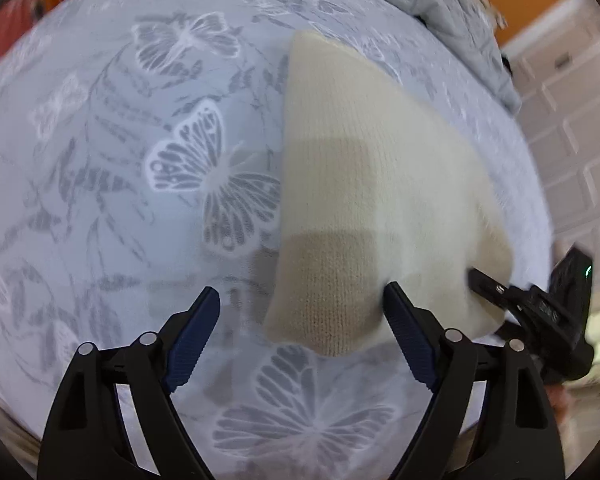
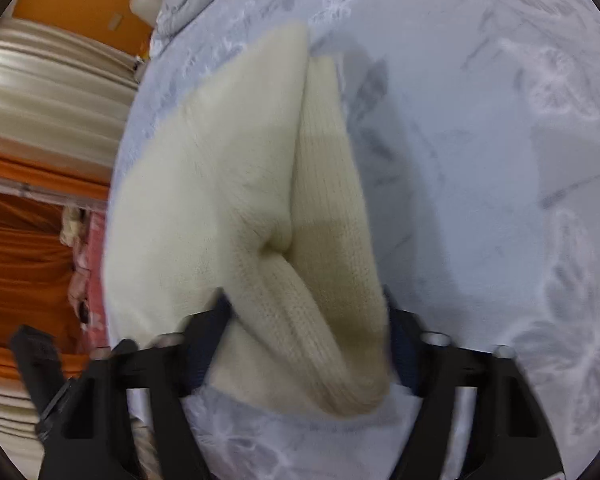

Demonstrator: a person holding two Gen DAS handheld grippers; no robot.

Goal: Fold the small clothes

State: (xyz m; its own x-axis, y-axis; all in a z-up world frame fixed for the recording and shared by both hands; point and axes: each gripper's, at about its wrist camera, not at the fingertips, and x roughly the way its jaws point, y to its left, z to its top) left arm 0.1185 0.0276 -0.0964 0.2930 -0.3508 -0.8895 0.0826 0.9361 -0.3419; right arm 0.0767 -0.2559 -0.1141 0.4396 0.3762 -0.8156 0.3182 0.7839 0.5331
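A cream knitted garment [image 1: 364,184] lies on a pale blue bedspread with butterfly print [image 1: 140,160]. My left gripper [image 1: 302,300] is open and empty, its jaws straddling the garment's near corner just above it. In the right wrist view the garment [image 2: 228,184] is partly folded, with a rolled ribbed edge [image 2: 324,320] bulging between the jaws. My right gripper [image 2: 306,308] is wide open around that edge and does not pinch it. The right gripper also shows in the left wrist view [image 1: 540,304] at the garment's right edge.
A grey quilt [image 1: 452,12] is bunched at the far end of the bed. White cabinet doors [image 1: 572,120] stand to the right. Orange fabric and cream curtains [image 2: 40,120] lie beyond the bed's edge on the left of the right wrist view.
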